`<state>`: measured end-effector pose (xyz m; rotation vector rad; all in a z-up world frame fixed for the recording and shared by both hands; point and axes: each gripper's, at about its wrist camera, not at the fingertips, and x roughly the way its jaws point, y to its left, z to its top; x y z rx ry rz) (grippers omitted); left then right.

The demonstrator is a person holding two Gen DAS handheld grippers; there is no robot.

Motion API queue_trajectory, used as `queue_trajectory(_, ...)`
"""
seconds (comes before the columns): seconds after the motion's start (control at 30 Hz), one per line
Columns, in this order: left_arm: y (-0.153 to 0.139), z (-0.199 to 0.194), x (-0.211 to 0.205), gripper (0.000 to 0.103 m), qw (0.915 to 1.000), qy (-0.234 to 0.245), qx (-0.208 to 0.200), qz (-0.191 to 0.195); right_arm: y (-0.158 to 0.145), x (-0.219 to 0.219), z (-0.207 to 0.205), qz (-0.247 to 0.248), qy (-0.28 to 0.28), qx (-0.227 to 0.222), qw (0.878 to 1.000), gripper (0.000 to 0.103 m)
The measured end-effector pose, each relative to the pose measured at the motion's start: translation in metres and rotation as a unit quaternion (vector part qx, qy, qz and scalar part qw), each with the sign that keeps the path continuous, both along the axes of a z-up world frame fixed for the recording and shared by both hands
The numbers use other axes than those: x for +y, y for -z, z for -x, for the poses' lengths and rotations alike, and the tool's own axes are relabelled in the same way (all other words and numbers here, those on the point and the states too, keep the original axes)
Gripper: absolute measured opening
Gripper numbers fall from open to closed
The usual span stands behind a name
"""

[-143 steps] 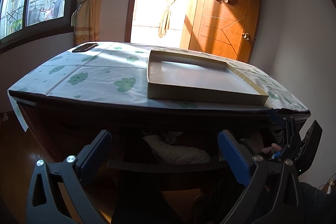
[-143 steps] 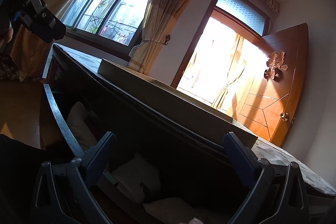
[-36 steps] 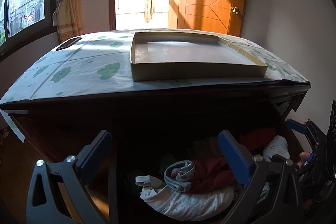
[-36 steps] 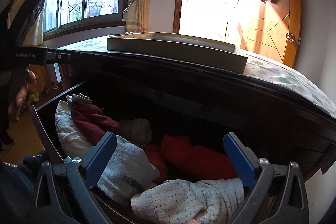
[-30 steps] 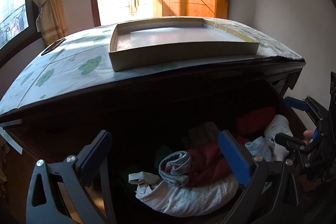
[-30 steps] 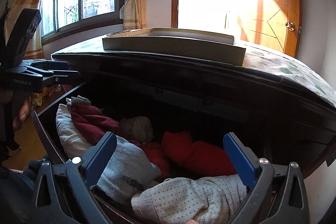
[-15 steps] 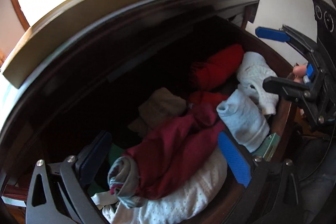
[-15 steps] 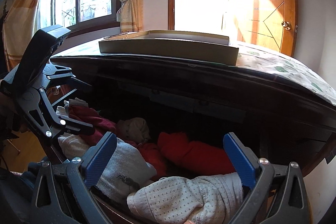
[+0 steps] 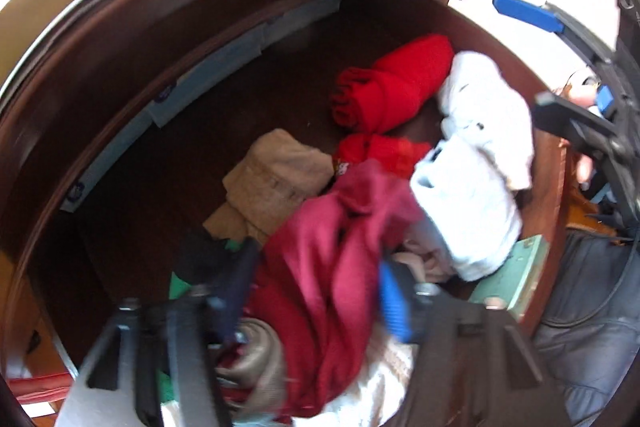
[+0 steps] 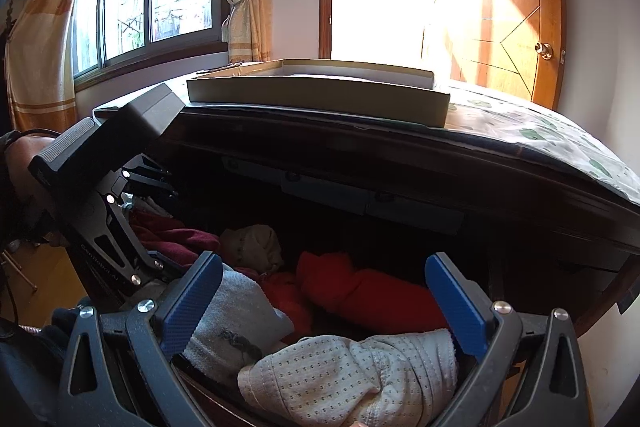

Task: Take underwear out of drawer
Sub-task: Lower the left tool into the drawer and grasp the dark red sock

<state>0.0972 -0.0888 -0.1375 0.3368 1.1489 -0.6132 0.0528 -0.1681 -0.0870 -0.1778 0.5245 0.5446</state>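
Drawer (image 9: pixel 280 75) nearer; fingers (image 9: pixel 394 301) narrower

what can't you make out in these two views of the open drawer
- Left wrist view: the left tongs are motion-blurred while closing around the dark red garment; pad contact is unclear.
- Left wrist view: what lies under that garment is covered by it.
- Right wrist view: the left tongs' tips are hidden behind their own frame and the right tongs.
- Right wrist view: the drawer back is in deep shadow.
- Both views: which garments are underwear is unclear, all rolled or bunched.
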Motion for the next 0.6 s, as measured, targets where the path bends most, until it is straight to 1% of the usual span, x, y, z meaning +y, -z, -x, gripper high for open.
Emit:
queue_trajectory(0.07,-0.001,0.002,0.004,0.029,0.9999,-0.007,-0.001,0.015,-0.004,-0.004,-0.004,0.004,0.005,0.003,1.0,0.103)
queue_trajectory(0.13,-0.007,0.006,0.013,0.025,0.9996,-0.011,-0.007,0.025,-0.007,-0.006,-0.011,0.015,0.01,0.009,1.0,0.103)
queue_trajectory(0.2,-0.012,0.011,0.018,0.024,0.9989,-0.02,-0.016,0.039,-0.009,-0.004,-0.019,0.046,0.011,0.014,0.999,0.103)
queue_trajectory(0.3,-0.022,0.019,0.035,0.024,0.9973,-0.034,-0.026,0.059,-0.005,0.004,-0.032,0.112,-0.003,0.029,0.993,0.103)
queue_trajectory(0.4,-0.029,0.019,0.046,0.024,0.9957,-0.046,-0.031,0.074,0.006,0.013,-0.046,0.16,-0.03,0.067,0.984,0.102)
queue_trajectory(0.47,-0.031,0.02,0.05,0.024,0.9954,-0.045,-0.031,0.079,0.01,0.018,-0.055,0.176,-0.048,0.092,0.979,0.102)
queue_trajectory(0.5,-0.032,0.021,0.051,0.024,0.9955,-0.044,-0.031,0.078,0.011,0.022,-0.058,0.186,-0.056,0.097,0.976,0.102)
queue_trajectory(0.57,-0.032,0.021,0.051,0.024,0.9961,-0.04,-0.03,0.073,0.016,0.029,-0.064,0.223,-0.06,0.102,0.968,0.102)
queue_trajectory(0.6,-0.03,0.018,0.048,0.024,0.9964,-0.039,-0.029,0.07,0.017,0.033,-0.066,0.236,-0.067,0.103,0.964,0.1)
